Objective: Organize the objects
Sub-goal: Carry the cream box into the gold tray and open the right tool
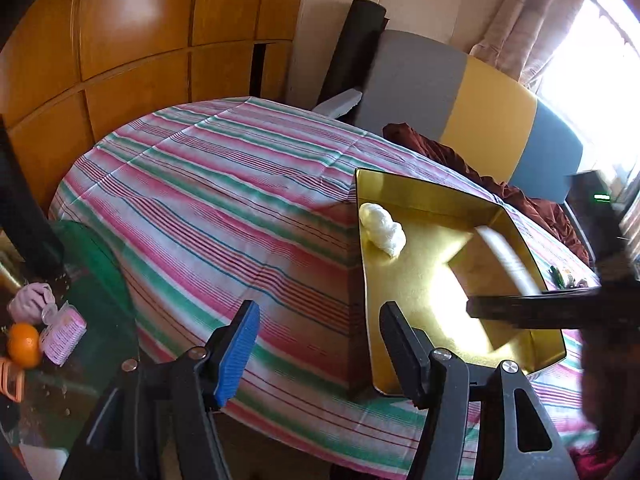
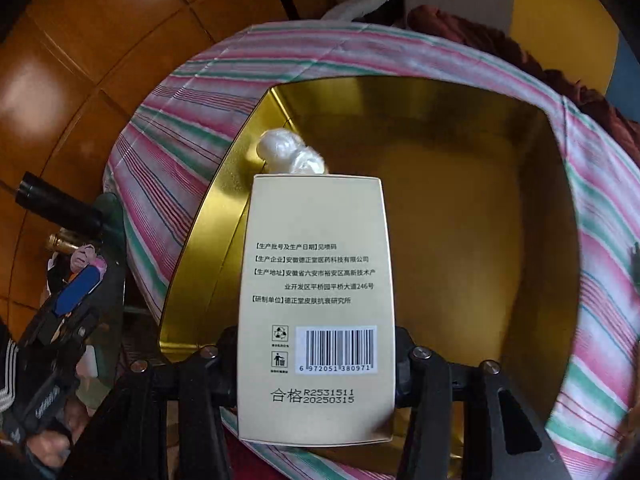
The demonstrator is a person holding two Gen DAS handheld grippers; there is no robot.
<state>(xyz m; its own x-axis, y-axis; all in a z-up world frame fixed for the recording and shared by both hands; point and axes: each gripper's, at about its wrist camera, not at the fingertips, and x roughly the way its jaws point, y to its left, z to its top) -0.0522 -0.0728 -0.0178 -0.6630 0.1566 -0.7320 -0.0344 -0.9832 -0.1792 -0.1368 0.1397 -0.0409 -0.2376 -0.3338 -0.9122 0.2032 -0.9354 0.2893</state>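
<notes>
A gold tray (image 1: pixel 424 312) sits on the striped tablecloth at the right of the table; it also shows in the right wrist view (image 2: pixel 460 216). A white crumpled wad (image 1: pixel 382 230) lies in its far left corner and shows again in the right wrist view (image 2: pixel 290 154). My right gripper (image 2: pixel 316 360) is shut on a cream carton (image 2: pixel 316 300) with a barcode and holds it over the tray. The carton shows blurred in the left wrist view (image 1: pixel 496 256). My left gripper (image 1: pixel 320 340) is open and empty over the tablecloth, at the tray's left rim.
The striped cloth (image 1: pixel 224 200) covers a round table. At the left, lower down, lie an orange (image 1: pixel 24 344), a pink packet (image 1: pixel 64 330) and a pink cloth (image 1: pixel 32 298). Wooden cabinets stand behind. A multicolour chair back (image 1: pixel 480 108) with a red cloth stands far right.
</notes>
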